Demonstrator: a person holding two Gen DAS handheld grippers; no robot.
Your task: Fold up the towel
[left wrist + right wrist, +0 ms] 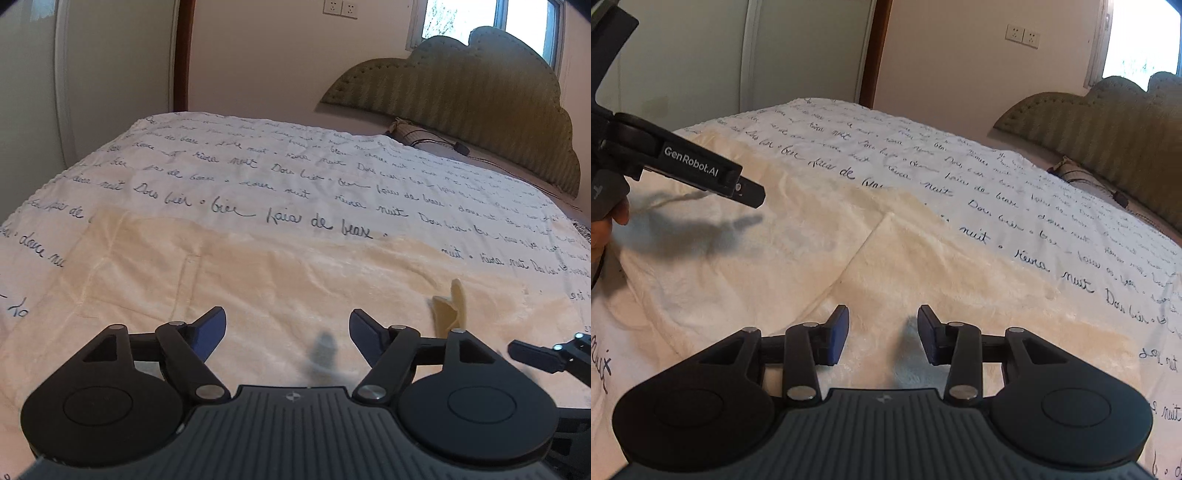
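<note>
A cream plush towel (258, 288) lies spread flat on the bed, and a small cream tab (452, 306) sticks up from it on the right. My left gripper (290, 332) hovers low over the towel's near part, open, with nothing between its fingers. In the right wrist view the towel (798, 236) shows a straight edge or crease running diagonally across its middle. My right gripper (882, 334) is open just above the towel, also holding nothing. The left gripper (750, 194) reaches in from the upper left over the towel, held by a hand (605, 225).
Under the towel lies a white bedspread (258, 166) printed with dark handwriting. A green quilted headboard (480, 110) stands at the far right, with a small bundle and a dark cable (410, 134) in front of it. Pale wardrobe doors (701, 55) rise behind the bed's far edge.
</note>
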